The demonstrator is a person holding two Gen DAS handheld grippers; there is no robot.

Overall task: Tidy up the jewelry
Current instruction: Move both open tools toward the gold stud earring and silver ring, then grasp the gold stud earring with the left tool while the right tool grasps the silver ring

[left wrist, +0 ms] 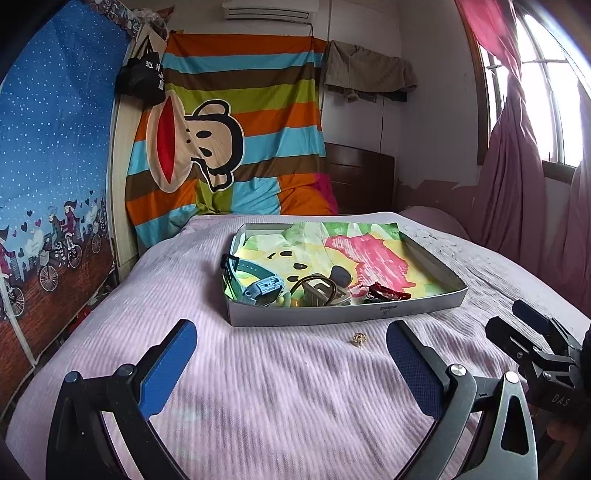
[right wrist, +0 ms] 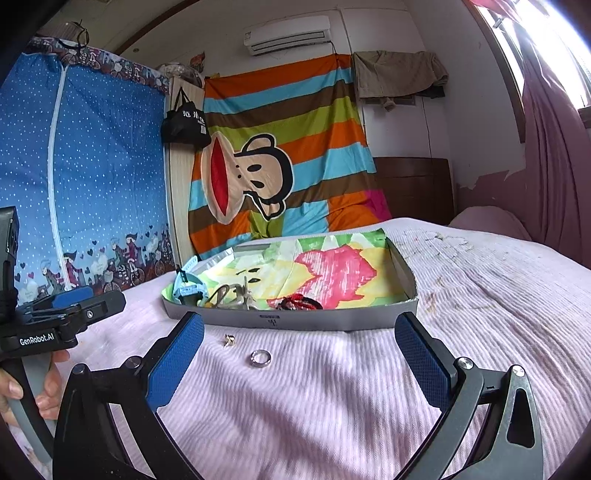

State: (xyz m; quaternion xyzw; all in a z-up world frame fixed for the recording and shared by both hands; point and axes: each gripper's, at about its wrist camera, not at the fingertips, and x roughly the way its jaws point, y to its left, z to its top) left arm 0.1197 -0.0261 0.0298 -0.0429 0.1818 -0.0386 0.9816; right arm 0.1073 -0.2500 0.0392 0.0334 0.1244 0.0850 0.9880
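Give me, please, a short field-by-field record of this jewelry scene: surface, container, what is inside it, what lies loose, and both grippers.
surface: pink bedspread
container: shallow grey tray with a colourful paper lining
in tray: blue watch, red bracelet, brown bangle and other small pieces
loose on bed: silver ring, small gold piece, both in front of the tray
left gripper: open, empty
right gripper: open, empty, ring between its fingers' line

A bed [left wrist: 295, 387] under a pale pink ribbed cover fills the room. Behind it hang a striped monkey sheet [left wrist: 229, 140] and a blue dotted curtain [left wrist: 55, 147]. An air conditioner [right wrist: 288, 35] sits high; daylight enters the window [left wrist: 546, 92] past pink curtains [left wrist: 517, 184].
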